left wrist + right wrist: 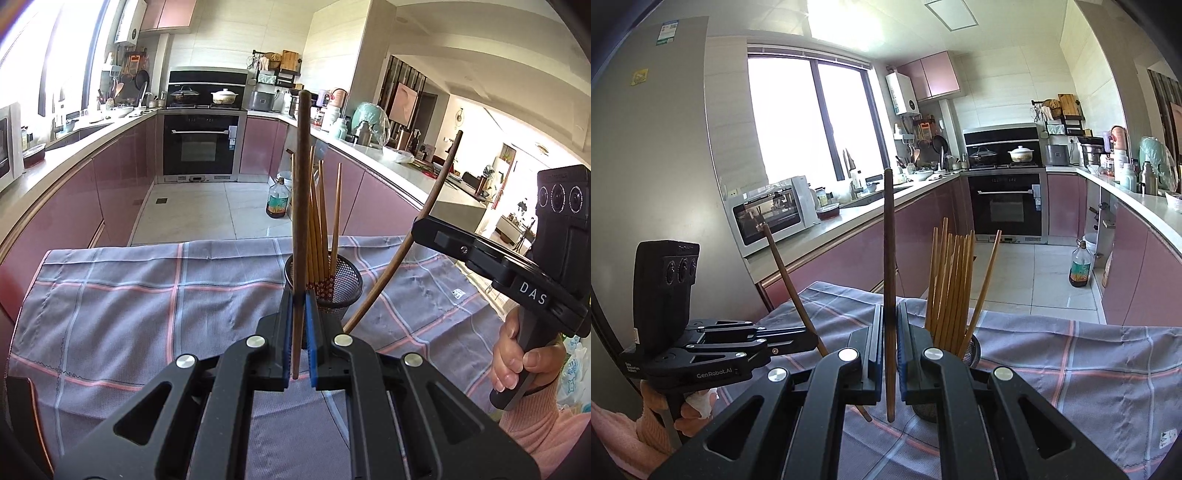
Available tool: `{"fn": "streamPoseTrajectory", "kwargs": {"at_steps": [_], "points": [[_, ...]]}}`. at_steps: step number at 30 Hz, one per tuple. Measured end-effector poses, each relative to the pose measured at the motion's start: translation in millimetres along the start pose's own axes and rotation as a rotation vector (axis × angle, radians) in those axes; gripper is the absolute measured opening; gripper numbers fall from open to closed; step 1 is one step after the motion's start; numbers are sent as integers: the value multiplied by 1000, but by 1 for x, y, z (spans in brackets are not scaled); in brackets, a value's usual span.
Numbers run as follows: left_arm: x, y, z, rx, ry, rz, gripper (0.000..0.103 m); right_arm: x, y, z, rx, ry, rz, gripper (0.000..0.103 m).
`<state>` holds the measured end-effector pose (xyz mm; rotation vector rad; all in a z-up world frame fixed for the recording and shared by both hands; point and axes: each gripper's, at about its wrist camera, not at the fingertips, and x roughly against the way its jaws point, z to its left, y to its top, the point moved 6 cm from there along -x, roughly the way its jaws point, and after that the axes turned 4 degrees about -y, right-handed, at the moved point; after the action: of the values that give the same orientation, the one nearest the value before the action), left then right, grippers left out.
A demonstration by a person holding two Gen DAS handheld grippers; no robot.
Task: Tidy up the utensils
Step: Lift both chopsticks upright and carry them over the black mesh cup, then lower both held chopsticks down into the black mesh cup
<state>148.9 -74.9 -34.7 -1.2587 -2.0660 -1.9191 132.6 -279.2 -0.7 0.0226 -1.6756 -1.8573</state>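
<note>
Both jaws are clamped: your left gripper (299,299) and right gripper (890,314) each pinch 1 dark chopstick (301,206) upright (near the mesh holder (347,280) of lighter chopsticks (951,284)).

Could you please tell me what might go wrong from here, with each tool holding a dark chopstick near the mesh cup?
1. The left tool and right tool each pinch one dark wooden chopstick low on its shaft; the long free end could pivot or slip.
2. The black mesh cup is already packed with light bamboo chopsticks, so an insertion may snag.
3. A sideways push could tip the cup on the grey checked cloth.
</note>
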Motion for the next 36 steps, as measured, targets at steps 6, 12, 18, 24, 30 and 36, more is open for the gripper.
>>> {"fn": "streamPoseTrajectory", "kwargs": {"at_steps": [6,12,18,24,30,36], "points": [[5,11,-5,-18,-4,-27,7,4,9,-2,6,-3,-21,5],[9,22,-12,-33,-11,-52,7,6,14,-3,13,-3,-35,5],[18,34,-19,-48,-20,-81,7,7,19,-4,10,1,-45,5],[27,46,-27,-62,-20,-115,7,9,26,-6,10,-4,-65,5],[31,58,-36,-80,-24,-137,7,9,34,-7,10,-7,-80,5],[31,65,-39,-80,-37,-143,7,6,39,-10,10,-11,-91,5]]}}
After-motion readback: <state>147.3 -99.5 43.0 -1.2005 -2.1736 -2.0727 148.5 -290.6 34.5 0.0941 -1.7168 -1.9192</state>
